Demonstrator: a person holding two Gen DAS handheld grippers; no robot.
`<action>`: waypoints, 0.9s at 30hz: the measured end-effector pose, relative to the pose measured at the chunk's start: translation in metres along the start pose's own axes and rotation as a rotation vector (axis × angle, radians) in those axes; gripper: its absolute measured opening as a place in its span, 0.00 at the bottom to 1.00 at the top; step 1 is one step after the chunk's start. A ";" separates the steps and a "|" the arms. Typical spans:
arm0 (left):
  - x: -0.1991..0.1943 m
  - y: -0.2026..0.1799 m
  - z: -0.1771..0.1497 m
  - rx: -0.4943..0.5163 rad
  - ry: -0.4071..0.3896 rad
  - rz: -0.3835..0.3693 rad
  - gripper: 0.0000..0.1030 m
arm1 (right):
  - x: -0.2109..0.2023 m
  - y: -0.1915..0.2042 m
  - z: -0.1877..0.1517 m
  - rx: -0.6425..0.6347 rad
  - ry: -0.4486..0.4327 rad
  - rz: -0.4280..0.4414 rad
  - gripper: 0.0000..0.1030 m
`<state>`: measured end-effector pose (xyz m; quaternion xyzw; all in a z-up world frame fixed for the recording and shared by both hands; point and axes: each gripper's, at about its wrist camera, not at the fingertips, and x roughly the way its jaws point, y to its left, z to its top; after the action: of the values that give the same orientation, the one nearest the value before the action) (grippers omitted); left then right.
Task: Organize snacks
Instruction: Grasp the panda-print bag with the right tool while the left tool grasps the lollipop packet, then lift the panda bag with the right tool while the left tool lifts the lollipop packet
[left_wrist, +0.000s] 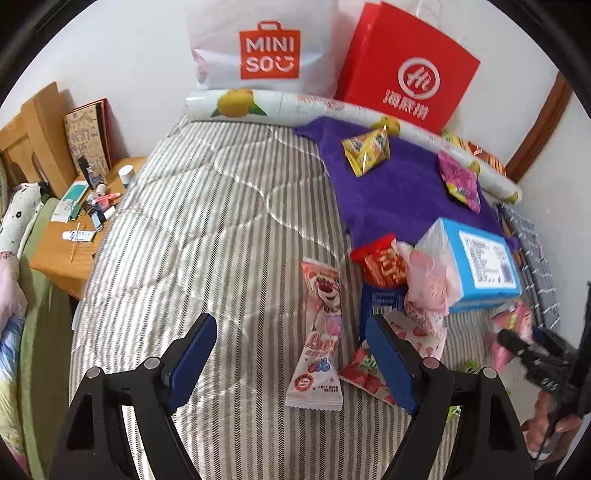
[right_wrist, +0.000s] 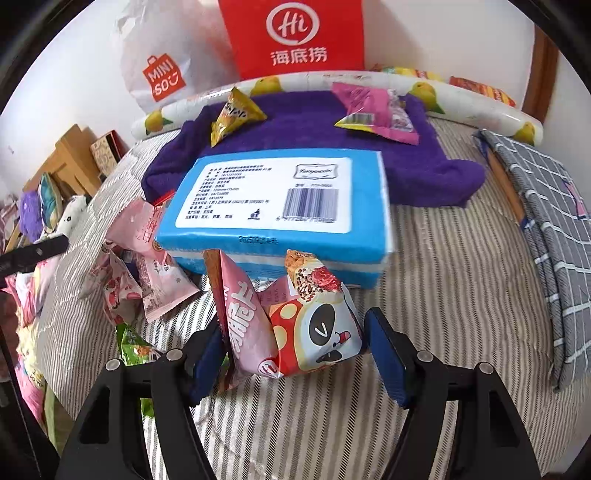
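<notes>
Our right gripper (right_wrist: 295, 354) has two snack packs sitting between its blue pads: a pink pack (right_wrist: 245, 328) with big white characters against the left pad, and a red-and-white panda pack (right_wrist: 317, 332) next to it. The right pad looks just clear of the panda pack, so we can't tell if it's a real grip or not. Both packs sit on the striped bed cover (right_wrist: 443, 258), right in front of a blue tissue box (right_wrist: 280, 199) with a white barcode label.

Our left gripper (left_wrist: 291, 354) hangs wide apart over the cover, holding nothing. A long pink bear pack (left_wrist: 319, 332) lies between its fingers, closer to the right one, reading "Lulu" as far as we can make out. A strawberry pack (left_wrist: 364, 373) pokes out beside the right finger.

Further back, a purple towel (left_wrist: 399, 184) carries a yellow pack (left_wrist: 365, 149) and a magenta pack (left_wrist: 460, 181). Against the wall at the far edge stand a white MINISO bag (left_wrist: 266, 48) and a red Hi bag (left_wrist: 410, 70). A wooden nightstand (left_wrist: 62, 258) sits off the left edge.
</notes>
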<state>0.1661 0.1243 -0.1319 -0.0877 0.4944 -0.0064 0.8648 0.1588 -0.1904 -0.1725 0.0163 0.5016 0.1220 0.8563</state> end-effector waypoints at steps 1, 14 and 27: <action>0.004 -0.002 -0.001 0.006 0.006 0.005 0.78 | -0.002 -0.002 -0.001 0.003 -0.004 -0.003 0.69; 0.044 -0.017 -0.002 0.055 0.055 0.025 0.62 | -0.025 -0.037 -0.005 0.077 -0.045 -0.051 0.69; 0.058 -0.027 0.002 0.095 0.059 0.054 0.33 | -0.020 -0.049 -0.002 0.099 -0.037 -0.072 0.69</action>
<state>0.1992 0.0925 -0.1766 -0.0329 0.5209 -0.0091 0.8529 0.1576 -0.2430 -0.1634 0.0430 0.4914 0.0658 0.8674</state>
